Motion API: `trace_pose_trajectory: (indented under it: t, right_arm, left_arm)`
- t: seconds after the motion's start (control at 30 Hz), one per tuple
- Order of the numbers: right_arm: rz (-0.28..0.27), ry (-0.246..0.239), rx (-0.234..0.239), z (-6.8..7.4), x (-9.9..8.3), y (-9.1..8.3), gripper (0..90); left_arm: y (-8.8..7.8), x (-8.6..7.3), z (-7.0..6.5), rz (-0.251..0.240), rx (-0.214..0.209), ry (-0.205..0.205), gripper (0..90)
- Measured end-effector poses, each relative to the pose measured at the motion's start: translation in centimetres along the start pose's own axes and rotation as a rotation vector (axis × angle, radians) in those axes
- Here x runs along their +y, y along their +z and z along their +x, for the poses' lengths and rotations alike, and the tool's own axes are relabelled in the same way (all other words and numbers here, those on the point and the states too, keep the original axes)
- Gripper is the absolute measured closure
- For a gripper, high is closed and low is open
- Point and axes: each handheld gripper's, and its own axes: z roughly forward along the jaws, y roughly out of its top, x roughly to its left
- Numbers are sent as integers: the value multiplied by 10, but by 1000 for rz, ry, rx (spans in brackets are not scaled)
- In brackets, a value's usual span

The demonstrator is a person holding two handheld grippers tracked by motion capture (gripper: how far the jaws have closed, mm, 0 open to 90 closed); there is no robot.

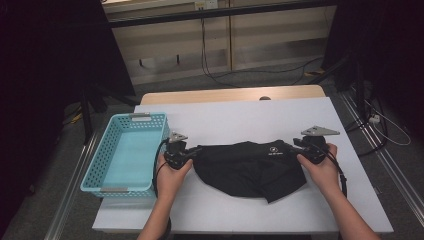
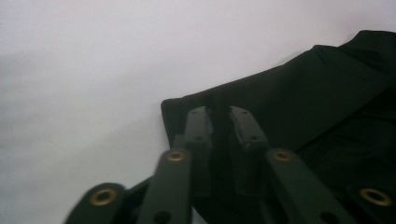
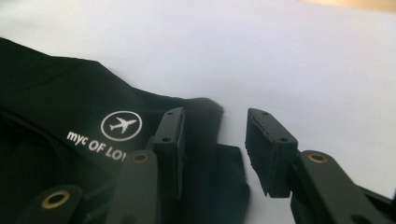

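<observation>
The black garment (image 1: 250,167) lies flat on the bench (image 1: 240,115) between both; the right hand-held gripper (image 3: 215,149) is spread, releasing its corner; the left hand-held gripper (image 2: 219,126) seems barely parted over the cloth edge; next probably folding.

Matt black cloth garment (image 1: 250,167); perforated plastic basket (image 1: 125,150).

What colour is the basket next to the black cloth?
The basket is light turquoise blue with small holes in its walls, seen best in the high view.
</observation>
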Motion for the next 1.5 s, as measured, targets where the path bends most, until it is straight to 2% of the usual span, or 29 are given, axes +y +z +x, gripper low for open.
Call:
trace_pose_trajectory:
  t: [0.03,0.1,0.2,0.3,0.37,0.4,0.47,0.6,0.77,0.93,1.0,1.13,1.2,1.3,1.5]
  right_arm:
    - [11,12,14,0,-2,4,576]
    - [69,-19,18,2,-5,12,573]
    - [118,-43,24,3,-10,18,585]
    - [120,-41,47,3,-11,16,684]
    - [122,-47,71,2,-13,13,822]
    - [121,-47,80,1,-13,12,830]
    - [122,-51,69,-1,-13,8,838]
    - [90,-11,60,-9,-13,-3,839]
    - [108,-21,41,-11,-19,-5,839]
    - [96,-14,42,-10,-21,-7,837]
    - [95,-19,40,-9,-22,-7,837]
    - [91,-18,36,-8,-23,-9,837]
    - [89,-18,41,-9,-24,-9,838]
    - [87,-6,45,-10,-24,-10,838]
    - [92,-17,43,-8,-25,-10,838]
  left_arm:
    - [-1,0,0,-1,2,-1,711]
    - [-2,1,-2,-5,6,-7,636]
    - [-1,2,-4,-4,29,-9,478]
    - [-1,2,-6,-5,44,-19,341]
    - [-1,2,-6,-13,55,-16,288]
    - [-1,2,-5,-16,64,-17,252]
    - [0,2,-3,-19,65,-26,222]
    - [2,2,0,-1,66,-38,211]
    - [5,3,1,4,76,-45,194]
    - [13,4,0,15,74,-35,194]
    - [17,2,1,27,86,-10,209]
    - [25,-3,4,56,75,-24,273]
    - [27,-5,5,65,51,-43,304]
    - [28,-6,6,67,43,-50,367]
    - [30,-7,6,71,22,-56,499]
